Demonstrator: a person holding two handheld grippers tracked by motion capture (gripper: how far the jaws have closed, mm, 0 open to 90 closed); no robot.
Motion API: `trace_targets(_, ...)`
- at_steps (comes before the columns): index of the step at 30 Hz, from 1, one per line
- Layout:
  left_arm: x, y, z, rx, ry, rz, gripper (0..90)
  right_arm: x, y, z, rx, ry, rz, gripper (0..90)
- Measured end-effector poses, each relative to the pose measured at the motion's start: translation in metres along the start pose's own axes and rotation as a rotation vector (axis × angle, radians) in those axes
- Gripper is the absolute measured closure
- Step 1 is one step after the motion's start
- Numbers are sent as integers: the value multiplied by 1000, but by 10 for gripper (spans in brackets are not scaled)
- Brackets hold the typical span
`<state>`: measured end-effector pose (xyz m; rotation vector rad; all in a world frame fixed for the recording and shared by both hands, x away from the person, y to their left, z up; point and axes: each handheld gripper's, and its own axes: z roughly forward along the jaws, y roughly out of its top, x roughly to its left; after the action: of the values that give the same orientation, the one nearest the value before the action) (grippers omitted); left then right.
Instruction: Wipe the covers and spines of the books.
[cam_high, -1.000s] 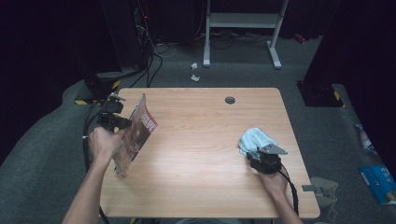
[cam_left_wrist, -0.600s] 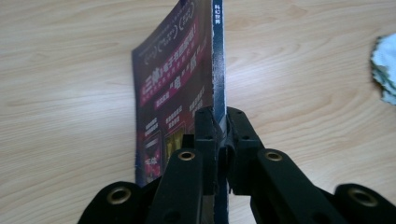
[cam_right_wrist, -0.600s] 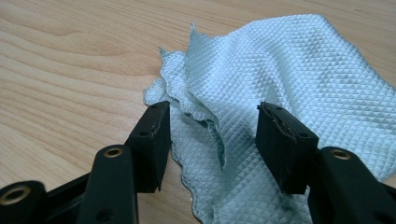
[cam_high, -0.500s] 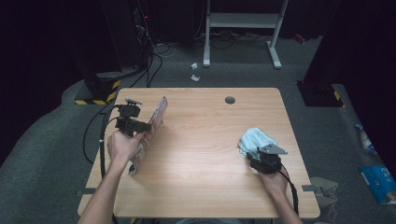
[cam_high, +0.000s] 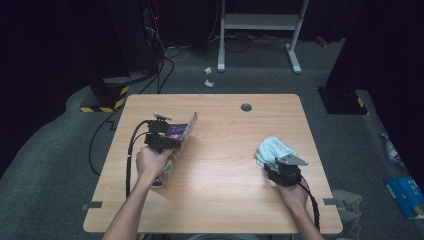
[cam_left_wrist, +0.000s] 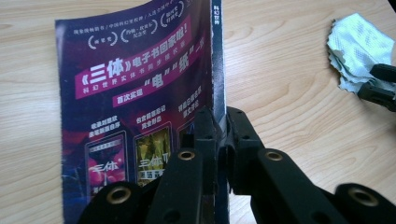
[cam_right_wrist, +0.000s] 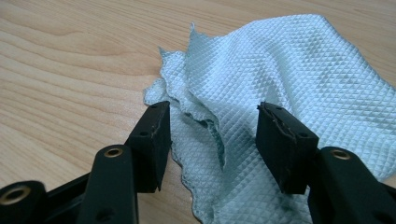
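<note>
On the left of the pale wooden tabletop, my left claw, clenched on the purple glossy magazine, is lowering it flatter than before; right claw is resting released over the crumpled pale-blue waffle cloth.

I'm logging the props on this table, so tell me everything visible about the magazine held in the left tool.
The magazine is thin and glossy, with a dark purple cover bearing Chinese lettering on magenta banners and a row of small picture panels. It looks like coated paper, slightly bowed. The left tool is shut on its spine edge, one jaw on each side, holding it tilted up on edge over the left part of the wooden table. In the high view its lower end reaches down near the tabletop by the person's left hand; contact there cannot be told.
</note>
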<state>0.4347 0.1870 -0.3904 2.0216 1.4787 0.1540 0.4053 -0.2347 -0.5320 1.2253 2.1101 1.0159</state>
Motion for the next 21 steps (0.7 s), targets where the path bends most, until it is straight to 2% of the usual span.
trace_targets(4, -5, 0, 8, -5, -25, -1, 842, 0, 0, 0, 1, -1, 2, 453)
trace_targets(7, -13, 0, 19, -4, -48, 2, 840, 0, 0, 0, 0, -1, 2, 453)
trace_targets(15, -29, 3, 41, -4, -69, 28, 835, 0, 0, 0, 0, -1, 2, 453)
trace_targets(18, -35, 3, 48, -15, -68, 24, 831, 0, 0, 0, 0, -1, 2, 453)
trace_targets(21, -41, 2, 57, -5, -73, 32, 824, 0, 0, 0, 0, -2, 3, 453)
